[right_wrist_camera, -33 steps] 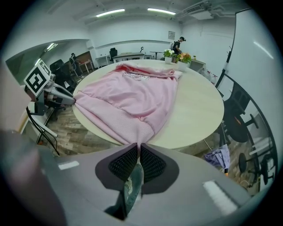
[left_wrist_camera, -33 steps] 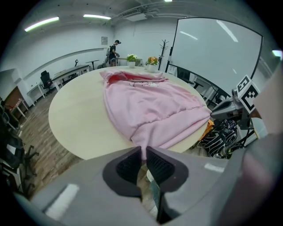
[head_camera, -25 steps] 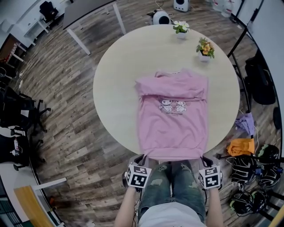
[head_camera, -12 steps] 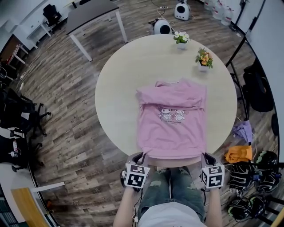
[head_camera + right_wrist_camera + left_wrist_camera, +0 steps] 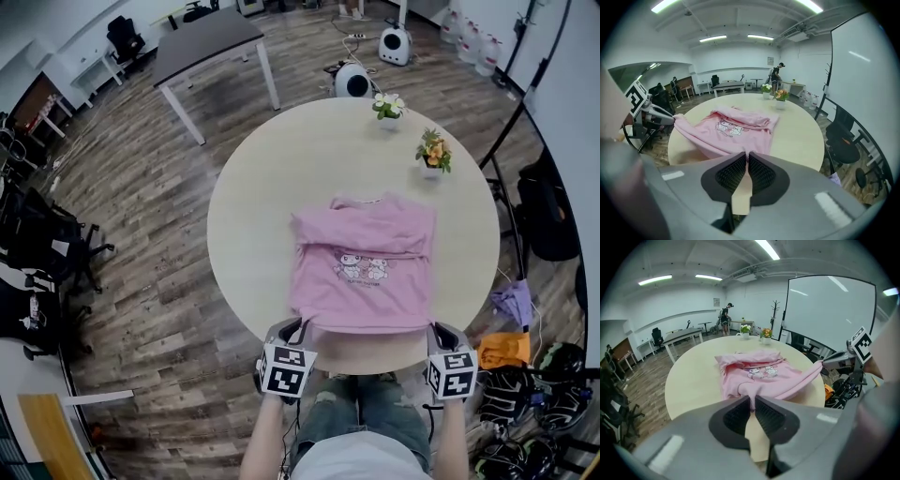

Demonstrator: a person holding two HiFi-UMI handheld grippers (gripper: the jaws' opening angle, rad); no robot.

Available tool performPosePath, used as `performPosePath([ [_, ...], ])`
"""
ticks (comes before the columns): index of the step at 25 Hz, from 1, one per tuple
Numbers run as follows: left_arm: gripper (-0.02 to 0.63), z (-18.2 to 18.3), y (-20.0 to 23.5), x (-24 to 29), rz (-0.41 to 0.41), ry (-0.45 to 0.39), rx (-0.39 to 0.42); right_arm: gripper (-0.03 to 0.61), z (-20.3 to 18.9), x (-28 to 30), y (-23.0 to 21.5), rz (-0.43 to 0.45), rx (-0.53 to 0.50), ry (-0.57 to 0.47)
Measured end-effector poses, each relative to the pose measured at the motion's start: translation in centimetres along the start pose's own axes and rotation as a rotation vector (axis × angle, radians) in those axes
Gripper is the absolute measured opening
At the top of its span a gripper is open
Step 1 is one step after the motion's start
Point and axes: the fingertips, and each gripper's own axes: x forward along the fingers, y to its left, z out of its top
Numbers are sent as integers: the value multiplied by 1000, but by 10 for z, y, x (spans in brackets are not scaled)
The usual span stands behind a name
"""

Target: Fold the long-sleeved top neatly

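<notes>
A pink long-sleeved top (image 5: pixel 366 267) with a cartoon print lies on the round beige table (image 5: pixel 253 206), collar away from me and sleeves folded in across the chest. My left gripper (image 5: pixel 298 325) is shut on the hem's left corner, my right gripper (image 5: pixel 433 328) on its right corner. The hem is stretched between them just above the table's near part. In the left gripper view the jaws (image 5: pixel 752 401) pinch pink cloth, and the top (image 5: pixel 754 371) spreads beyond. In the right gripper view the jaws (image 5: pixel 746 157) also clamp the hem of the top (image 5: pixel 731 126).
Two small flower pots (image 5: pixel 388 105) (image 5: pixel 432 152) stand at the table's far right. A grey table (image 5: pixel 206 37) and white round devices (image 5: pixel 352 80) are behind. Office chairs (image 5: pixel 47 244) stand at the left; bags and shoes (image 5: pixel 502 349) lie on the floor at the right.
Both grippers have carried the hem from beyond the table's near edge to above the tabletop, towards the collar. The top looks shorter now. Both stay shut.
</notes>
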Motion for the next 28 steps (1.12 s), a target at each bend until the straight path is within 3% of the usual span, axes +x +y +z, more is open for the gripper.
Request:
performPosePath([
  [8, 38, 37, 5, 9, 36, -42, -3, 46, 38, 14, -22, 38, -33, -39],
  [28, 37, 106, 22, 29, 87, -24, -83, 46, 121, 56, -55, 159, -95, -107],
])
